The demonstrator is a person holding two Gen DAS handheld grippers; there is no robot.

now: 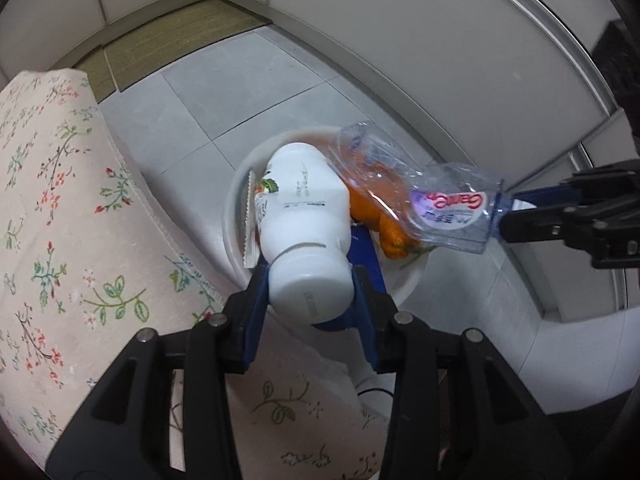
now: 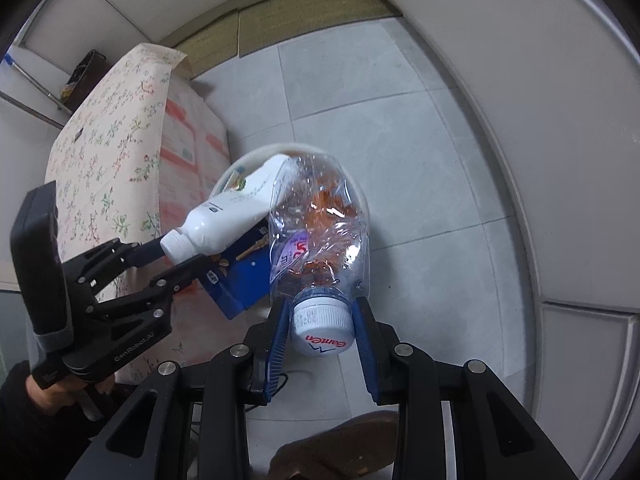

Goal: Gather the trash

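The left gripper (image 1: 310, 280) squeezed the white bottle (image 1: 302, 216) by its cap; the right gripper (image 2: 322, 322) pinched the clear bottle (image 2: 320, 224) (thin, crinkly, probably light) likewise.

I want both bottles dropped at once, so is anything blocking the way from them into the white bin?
Each other. The white bottle and the clear bottle overlap above the white bin, apparently touching. Orange trash and a blue box already fill it.
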